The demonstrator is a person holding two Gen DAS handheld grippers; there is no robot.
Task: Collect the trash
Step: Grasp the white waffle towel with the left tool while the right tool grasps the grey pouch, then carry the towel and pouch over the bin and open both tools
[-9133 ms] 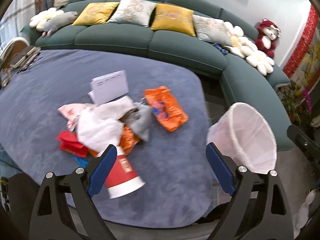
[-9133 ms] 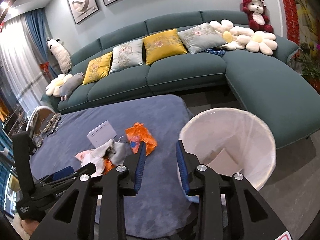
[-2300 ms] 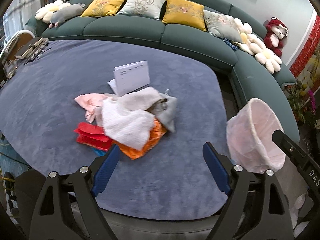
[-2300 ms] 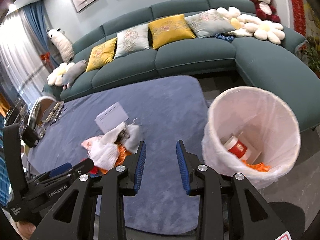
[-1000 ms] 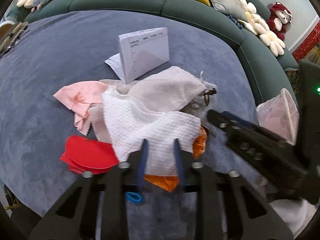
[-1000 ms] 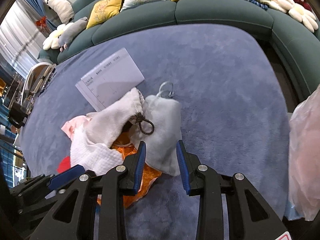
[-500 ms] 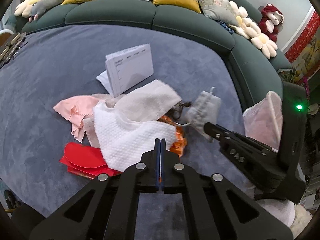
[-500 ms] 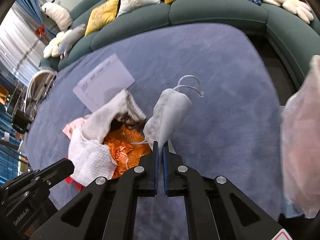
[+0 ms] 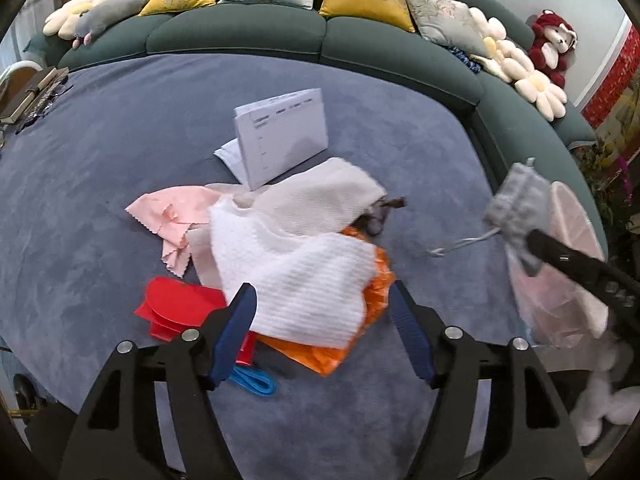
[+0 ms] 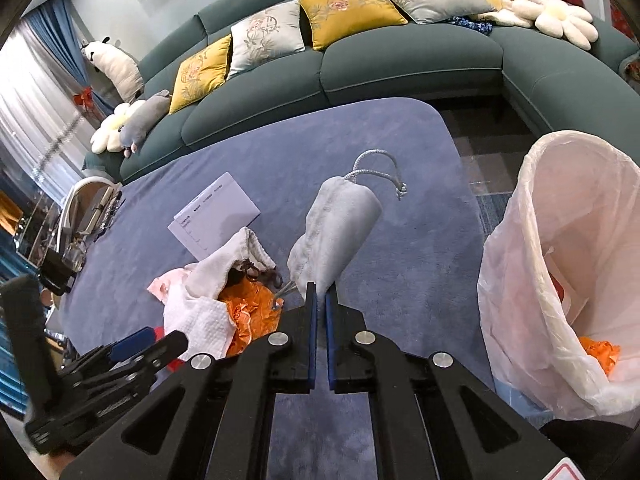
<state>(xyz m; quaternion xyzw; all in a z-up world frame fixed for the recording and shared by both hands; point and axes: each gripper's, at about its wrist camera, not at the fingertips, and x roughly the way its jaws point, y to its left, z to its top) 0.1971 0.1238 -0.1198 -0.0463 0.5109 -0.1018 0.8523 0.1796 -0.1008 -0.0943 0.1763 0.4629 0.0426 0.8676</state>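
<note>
My right gripper (image 10: 320, 300) is shut on a grey drawstring pouch (image 10: 334, 228), which hangs lifted above the blue table; the same pouch (image 9: 516, 204) shows at the right of the left wrist view, near the bin. The white-lined trash bin (image 10: 560, 264) stands to the right and holds an orange wrapper. My left gripper (image 9: 322, 320) hovers over the pile with its jaws opening and nothing pinched between them. Under it lie a white cloth (image 9: 296, 264), an orange wrapper (image 9: 332, 352), red paper (image 9: 176, 304) and a pink cloth (image 9: 172, 212).
A folded white paper (image 9: 284, 136) stands behind the pile, and a blue band (image 9: 252, 380) lies at the near edge. A teal sofa (image 9: 248, 32) with cushions curves round the table's far side. Books and glasses (image 10: 92, 216) sit at the far left.
My right gripper has closed on the grey pouch and lifted it off the pile toward the bin. My left gripper shut above the white cloth, then spread apart again.
</note>
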